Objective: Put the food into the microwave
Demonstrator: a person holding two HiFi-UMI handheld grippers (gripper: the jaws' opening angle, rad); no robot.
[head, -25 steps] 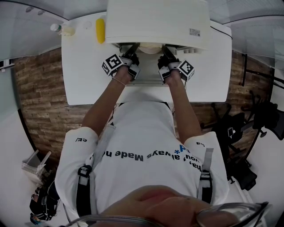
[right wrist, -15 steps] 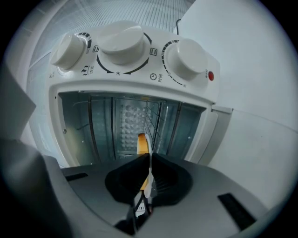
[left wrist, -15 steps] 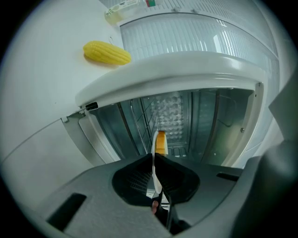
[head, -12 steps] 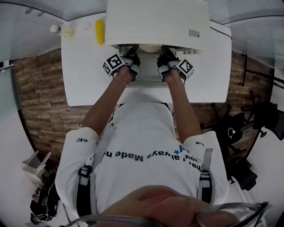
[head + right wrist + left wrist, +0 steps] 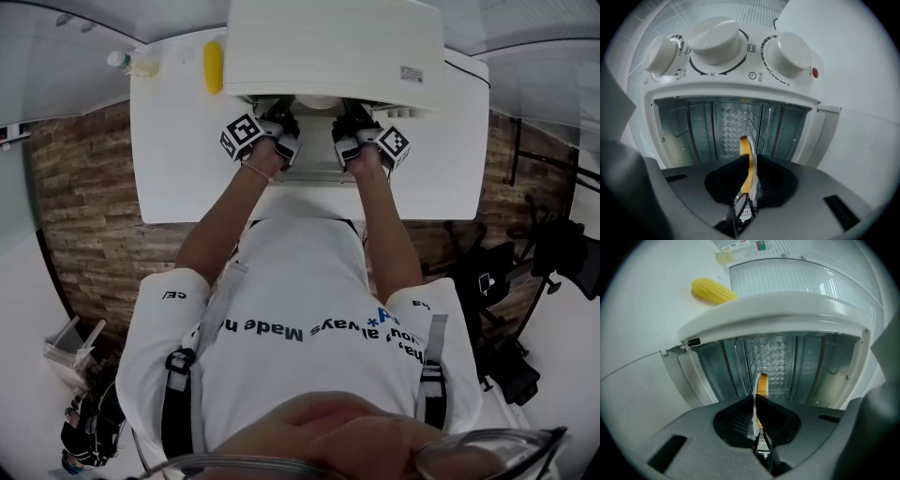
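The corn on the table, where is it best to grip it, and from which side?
Likely grip the corn at its thick middle, from above, jaws across its width: it lies flat on the table, long and rounded, beside the microwave.

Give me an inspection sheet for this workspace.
surface: white table, with the microwave on its far side.
job's things: microwave cavity open; plate with orange food held edge-on at the opening.
clutter: corn cob and small bottle at the table's far left.
grippers: left tool and right tool each shut on the plate's rim.
cables: nothing seen.
surroundings: wood-pattern floor; dark gear on the right.
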